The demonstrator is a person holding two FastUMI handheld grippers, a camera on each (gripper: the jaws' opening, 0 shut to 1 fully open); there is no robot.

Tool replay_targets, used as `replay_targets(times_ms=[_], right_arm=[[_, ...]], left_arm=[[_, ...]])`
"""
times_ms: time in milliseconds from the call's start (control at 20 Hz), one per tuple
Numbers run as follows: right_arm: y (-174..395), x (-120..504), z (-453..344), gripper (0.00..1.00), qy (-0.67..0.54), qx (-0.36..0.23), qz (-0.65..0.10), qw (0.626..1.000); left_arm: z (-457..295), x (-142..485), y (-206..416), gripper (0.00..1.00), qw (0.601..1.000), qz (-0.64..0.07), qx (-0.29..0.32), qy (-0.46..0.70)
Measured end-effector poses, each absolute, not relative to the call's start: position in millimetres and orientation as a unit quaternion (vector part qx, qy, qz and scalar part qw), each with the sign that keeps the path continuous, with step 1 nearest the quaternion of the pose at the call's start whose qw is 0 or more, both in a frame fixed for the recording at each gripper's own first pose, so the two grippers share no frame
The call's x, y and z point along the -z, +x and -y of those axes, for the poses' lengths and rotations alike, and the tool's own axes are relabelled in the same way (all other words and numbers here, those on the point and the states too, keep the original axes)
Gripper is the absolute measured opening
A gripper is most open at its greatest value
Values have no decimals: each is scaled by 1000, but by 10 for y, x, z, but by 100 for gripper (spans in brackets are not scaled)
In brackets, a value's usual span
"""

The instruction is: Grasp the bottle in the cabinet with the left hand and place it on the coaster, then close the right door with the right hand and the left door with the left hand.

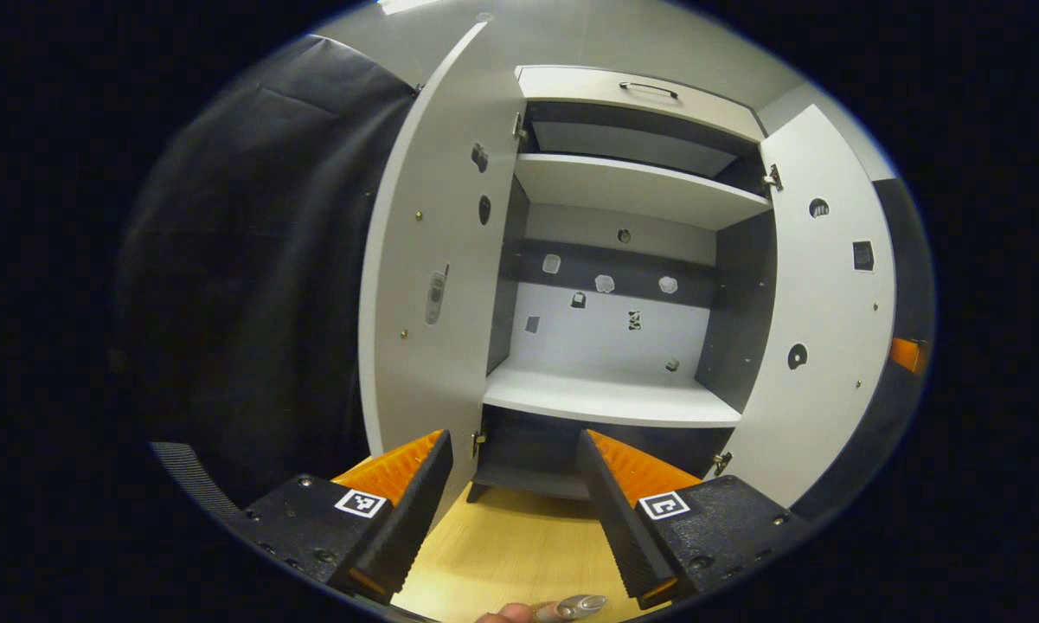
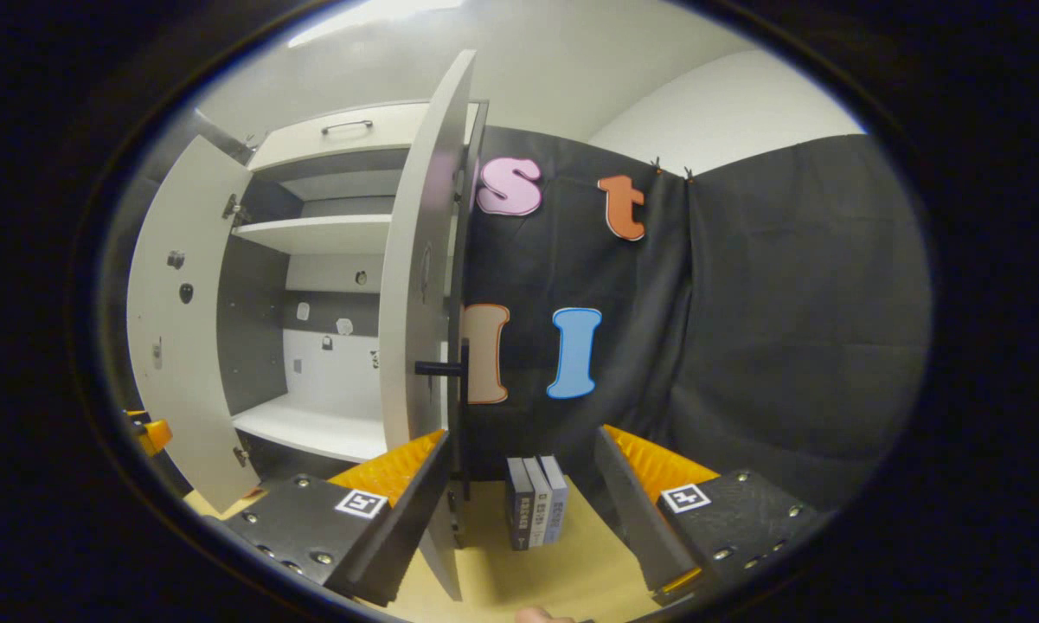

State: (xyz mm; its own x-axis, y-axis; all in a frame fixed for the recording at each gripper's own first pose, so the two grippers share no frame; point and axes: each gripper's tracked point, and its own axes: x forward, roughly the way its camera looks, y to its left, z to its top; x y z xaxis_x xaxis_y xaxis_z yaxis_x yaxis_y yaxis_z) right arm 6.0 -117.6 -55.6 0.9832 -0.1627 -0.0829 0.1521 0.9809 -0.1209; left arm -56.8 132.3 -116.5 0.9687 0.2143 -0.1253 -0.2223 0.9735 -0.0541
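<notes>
The cabinet (image 1: 610, 394) stands straight ahead in the left gripper view with both doors swung wide. Its left door (image 1: 424, 285) and right door (image 1: 822, 320) flank the white shelves. My left gripper (image 1: 512, 441) is open in front of the lower shelf, above the wooden tabletop (image 1: 519, 545). In the right gripper view the right door (image 2: 420, 285) is seen nearly edge-on, its dark handle (image 2: 441, 368) pointing at me. My right gripper (image 2: 521, 437) is open, the door's lower edge just inside its left finger. The left door (image 2: 182, 329) hangs open farther left.
Three upright books (image 2: 536, 502) stand on the table against the black cloth, right of the cabinet. A small silvery rounded thing (image 1: 575, 606) lies beside a fingertip at the bottom edge; what it is I cannot tell. A top drawer with a handle (image 1: 649, 88) caps the cabinet.
</notes>
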Motion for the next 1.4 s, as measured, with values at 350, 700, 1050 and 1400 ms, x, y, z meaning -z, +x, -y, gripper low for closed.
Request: replay_targets(times_ms=[350,700,1050,1400], right_arm=[[147,606,1104,97,-70,73,-46,994],[156,641,816,96,-60,51,-43,996],[262,677,258,97,-63,0,-46,997],[482,755,-373,96,-53,-67,-57,995]], left_arm=[[-1888,756,-670,91,983,-13,-180,-43],[-2334,662,-717,91,973,-2,-222,-59],[-2627,683,-793,90,969,3,-238,-68],[-2945,754,-925,90,960,-1,-266,-81]])
